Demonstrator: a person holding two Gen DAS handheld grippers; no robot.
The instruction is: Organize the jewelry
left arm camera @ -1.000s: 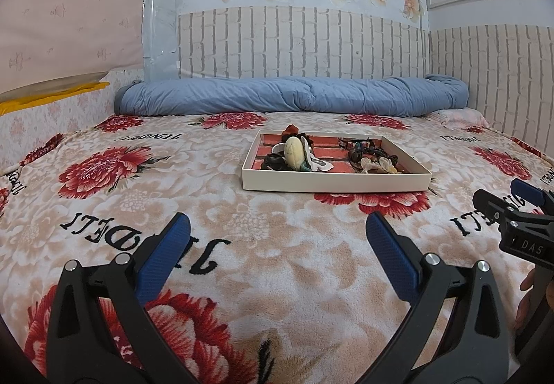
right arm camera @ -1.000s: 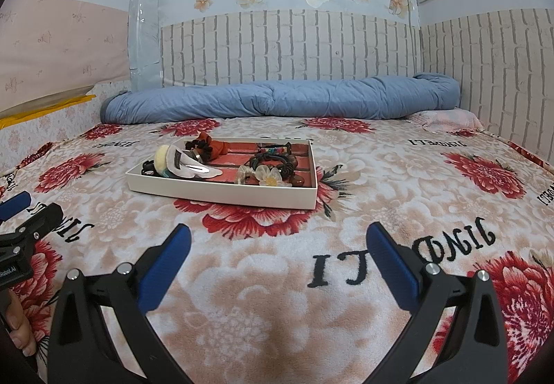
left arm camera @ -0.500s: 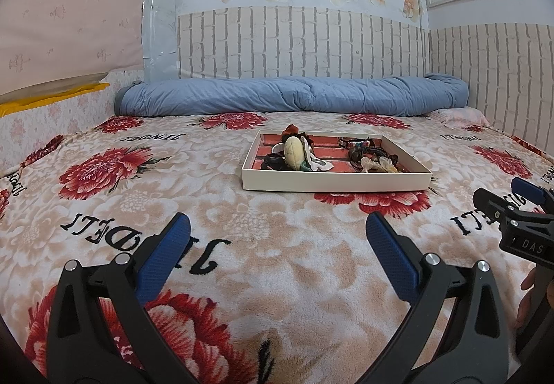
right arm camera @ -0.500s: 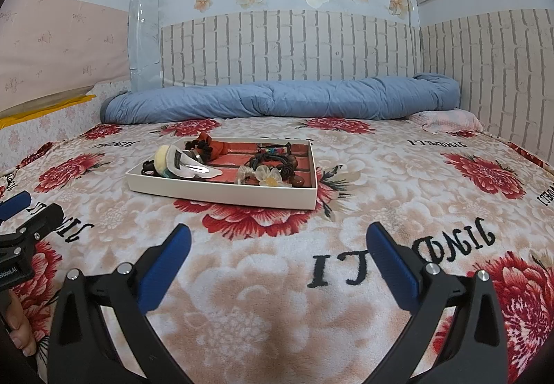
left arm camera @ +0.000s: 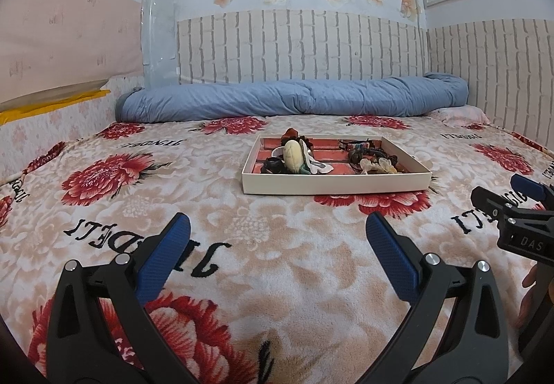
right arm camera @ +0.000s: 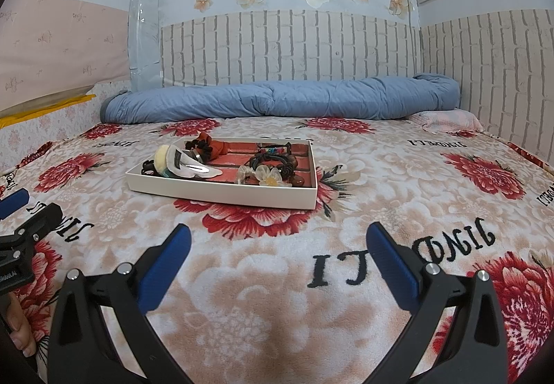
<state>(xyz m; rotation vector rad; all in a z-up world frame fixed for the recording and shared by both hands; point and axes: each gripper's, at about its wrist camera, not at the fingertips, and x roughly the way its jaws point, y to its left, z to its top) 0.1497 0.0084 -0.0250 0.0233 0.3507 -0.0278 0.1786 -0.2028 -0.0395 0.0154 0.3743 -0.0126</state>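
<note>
A shallow white tray (left arm camera: 332, 184) with a red lining sits on the flowered blanket, also in the right wrist view (right arm camera: 221, 193). It holds a cream fuzzy hair clip (left arm camera: 293, 153), a white flat clip (right arm camera: 194, 167), dark bracelets (right arm camera: 273, 160), a flower hair tie (right arm camera: 268, 176) and a rust scrunchie (right arm camera: 216, 146). My left gripper (left arm camera: 275, 245) is open and empty, well short of the tray. My right gripper (right arm camera: 277, 247) is open and empty, also short of it. Each gripper shows at the edge of the other's view.
A rolled blue duvet (left arm camera: 291, 100) lies along the brick-pattern wall at the back. A pink pillow (right arm camera: 450, 119) is at the back right. The blanket (left arm camera: 242, 280) spreads wide between grippers and tray.
</note>
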